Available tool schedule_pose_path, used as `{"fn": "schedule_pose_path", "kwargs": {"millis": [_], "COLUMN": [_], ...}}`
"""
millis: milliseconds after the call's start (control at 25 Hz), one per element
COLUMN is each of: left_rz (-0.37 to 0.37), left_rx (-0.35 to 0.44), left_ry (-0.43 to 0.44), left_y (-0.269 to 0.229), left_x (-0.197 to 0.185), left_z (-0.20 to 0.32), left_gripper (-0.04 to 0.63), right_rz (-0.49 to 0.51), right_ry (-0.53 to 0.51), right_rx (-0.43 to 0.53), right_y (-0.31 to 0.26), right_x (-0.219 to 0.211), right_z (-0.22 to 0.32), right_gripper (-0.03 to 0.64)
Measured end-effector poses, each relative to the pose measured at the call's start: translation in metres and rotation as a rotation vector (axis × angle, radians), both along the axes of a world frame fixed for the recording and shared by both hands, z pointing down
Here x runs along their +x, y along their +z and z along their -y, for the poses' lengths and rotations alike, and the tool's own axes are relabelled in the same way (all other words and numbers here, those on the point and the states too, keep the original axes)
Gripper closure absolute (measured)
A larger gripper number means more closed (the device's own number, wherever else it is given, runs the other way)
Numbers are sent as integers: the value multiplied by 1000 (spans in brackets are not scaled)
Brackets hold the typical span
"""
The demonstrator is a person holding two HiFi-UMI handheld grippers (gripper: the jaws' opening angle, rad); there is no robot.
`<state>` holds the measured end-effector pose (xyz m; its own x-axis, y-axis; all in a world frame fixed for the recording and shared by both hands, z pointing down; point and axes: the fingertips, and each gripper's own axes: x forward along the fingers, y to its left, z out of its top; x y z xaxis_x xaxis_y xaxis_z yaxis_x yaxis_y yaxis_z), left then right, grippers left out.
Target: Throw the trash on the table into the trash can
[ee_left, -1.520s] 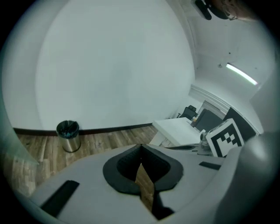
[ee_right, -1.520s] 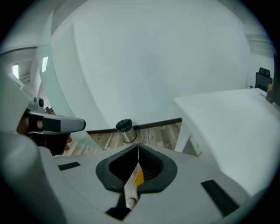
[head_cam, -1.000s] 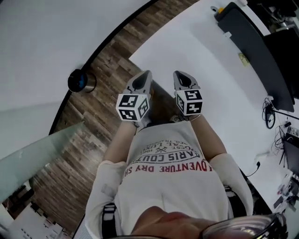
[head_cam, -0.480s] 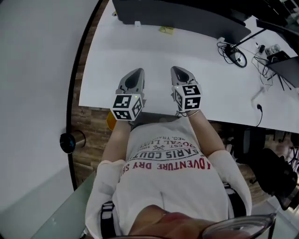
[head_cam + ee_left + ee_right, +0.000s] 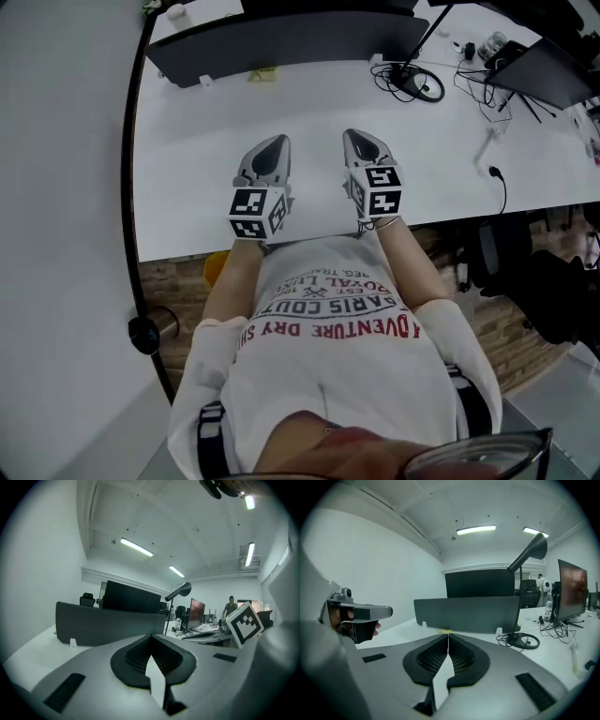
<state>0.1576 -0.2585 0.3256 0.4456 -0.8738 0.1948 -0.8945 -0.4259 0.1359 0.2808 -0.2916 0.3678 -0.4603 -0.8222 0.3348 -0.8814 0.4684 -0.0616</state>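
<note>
The person has turned, so the big white desk (image 5: 187, 159) now lies straight ahead, not off to one side. A long dark panel (image 5: 281, 37) stands along its far side. The left gripper (image 5: 272, 142) and right gripper (image 5: 360, 137) hang over the near edge, jaws shut with nothing in them, and the small yellow trash (image 5: 262, 73) lies on the desk just before the panel, well apart from both.
</note>
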Motion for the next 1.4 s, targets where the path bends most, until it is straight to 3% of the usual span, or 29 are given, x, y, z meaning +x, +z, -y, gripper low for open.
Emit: {"fn": "schedule_pose_path", "kwargs": {"millis": [240,400,680,1000,1240,1320,1400], "left_rz": [-25,-76,-101,-45,-95,-113,-116], "left_rx": [-21,-33,-87,-147,-189,-186,-173], "left_ry": [-1,-32,-111,-160,-151,-159,-159], "left_y": [6,8,19,52,68,72,76], "left_x": [3,-8,-40,-99,-147,-163,-176], "left_z": [13,19,27,65,125,143,161], "left_gripper": [573,572,572,572,572,572,572], "right_rz": [11,12,28,21,33,34,33], "right_ry": [13,-7,-61,-80,-65,-55,-40], "right_rx": [-7,-20,-71,-179,-239,-263,-278], "right_y": [4,11,23,48,64,76,91], "right_x": [8,0,-24,-82,-140,-159,-175], "right_z": [10,15,32,96,170,193,215], "right_gripper": [588,588,588,588,583,477,464]}}
